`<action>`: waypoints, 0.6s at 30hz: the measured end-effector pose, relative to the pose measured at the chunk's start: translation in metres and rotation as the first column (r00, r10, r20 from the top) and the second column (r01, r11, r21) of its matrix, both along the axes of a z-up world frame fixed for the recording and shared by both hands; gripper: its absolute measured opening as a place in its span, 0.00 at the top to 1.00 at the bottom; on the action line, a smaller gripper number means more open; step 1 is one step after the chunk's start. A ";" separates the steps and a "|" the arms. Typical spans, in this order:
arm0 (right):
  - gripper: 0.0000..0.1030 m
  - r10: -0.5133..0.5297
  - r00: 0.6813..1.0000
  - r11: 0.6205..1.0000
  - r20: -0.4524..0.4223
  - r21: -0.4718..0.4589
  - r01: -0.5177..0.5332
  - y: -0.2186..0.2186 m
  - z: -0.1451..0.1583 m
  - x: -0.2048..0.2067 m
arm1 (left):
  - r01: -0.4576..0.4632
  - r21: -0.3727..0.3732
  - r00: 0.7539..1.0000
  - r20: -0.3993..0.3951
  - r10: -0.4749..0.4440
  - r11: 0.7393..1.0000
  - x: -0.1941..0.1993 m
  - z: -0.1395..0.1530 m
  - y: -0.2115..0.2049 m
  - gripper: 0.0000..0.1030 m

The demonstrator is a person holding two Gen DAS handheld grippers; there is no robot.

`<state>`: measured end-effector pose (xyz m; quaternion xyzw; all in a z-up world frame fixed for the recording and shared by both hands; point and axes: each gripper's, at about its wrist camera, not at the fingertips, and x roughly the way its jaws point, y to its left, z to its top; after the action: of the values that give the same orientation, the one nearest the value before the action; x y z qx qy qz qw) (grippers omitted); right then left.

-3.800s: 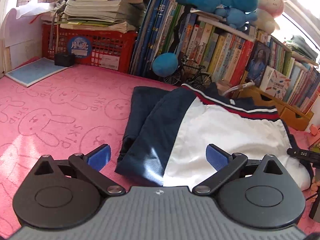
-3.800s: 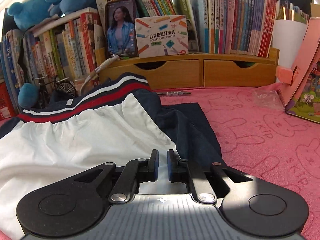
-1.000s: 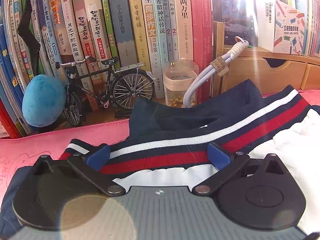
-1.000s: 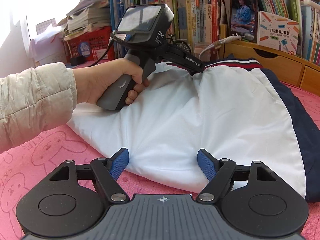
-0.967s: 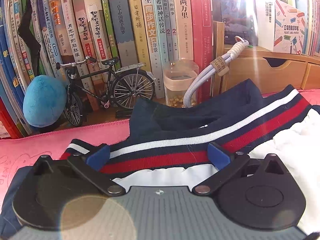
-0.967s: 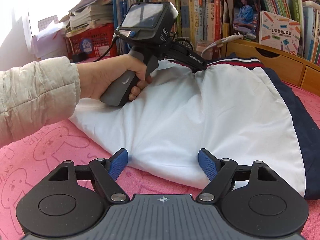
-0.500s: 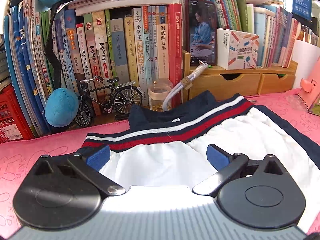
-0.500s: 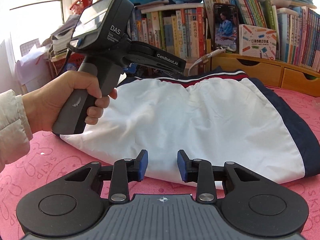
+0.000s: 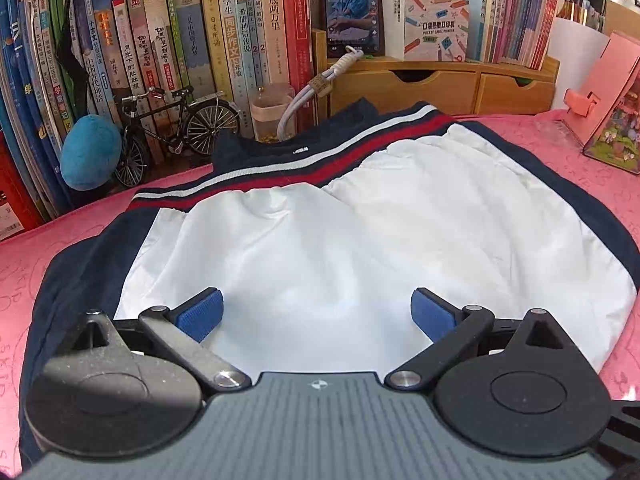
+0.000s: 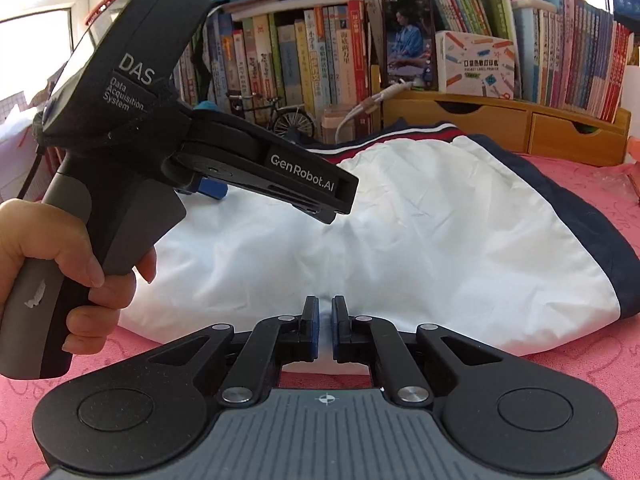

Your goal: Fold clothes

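A white garment (image 9: 360,240) with navy sides and a red, white and navy striped band (image 9: 304,168) lies flat on the pink mat. My left gripper (image 9: 318,314) hovers open over its near white part, with nothing between the blue pads. In the right wrist view a hand (image 10: 60,248) holds the left gripper's body (image 10: 132,120) above the garment's (image 10: 420,232) left part. My right gripper (image 10: 326,330) sits at the near white edge; its jaws are closing to a thin slit with white fabric pinched between the pads.
A row of books (image 9: 180,52), a model bicycle (image 9: 176,128), a blue plush ball (image 9: 90,152) and a wooden drawer unit (image 9: 440,84) stand right behind the garment. A pink stand (image 9: 600,100) is at the far right. Pink mat (image 10: 580,344) shows around the garment.
The left gripper drew back from the striped band to the near white part, still open. The right jaws went from wide open to nearly together on the near white edge.
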<state>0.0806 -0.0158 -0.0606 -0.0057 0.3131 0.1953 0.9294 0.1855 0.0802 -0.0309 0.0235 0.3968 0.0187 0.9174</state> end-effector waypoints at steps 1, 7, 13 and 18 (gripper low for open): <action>0.92 0.001 1.000 1.000 -0.005 0.010 0.000 -0.002 0.000 0.000 | -0.008 0.006 1.000 -0.010 0.008 1.000 0.003 -0.004 0.000 0.01; 0.90 0.007 1.000 1.000 0.012 -0.029 -0.006 0.004 0.000 -0.004 | -0.069 -0.022 0.997 -0.028 0.069 0.997 0.028 -0.008 0.006 0.00; 0.45 0.058 0.998 0.998 -0.020 -0.021 -0.059 0.014 0.003 -0.007 | -0.096 -0.010 0.995 -0.035 0.096 0.995 0.039 -0.011 0.004 0.00; 0.56 0.010 1.000 0.999 0.007 -0.035 -0.010 0.016 -0.001 -0.010 | -0.114 -0.016 0.993 -0.023 0.113 0.993 0.045 -0.012 0.008 0.00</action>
<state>0.0706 -0.0002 -0.0614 -0.0242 0.3133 0.1945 0.9292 0.2303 0.0882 -0.0434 -0.0067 0.4078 0.0672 0.9106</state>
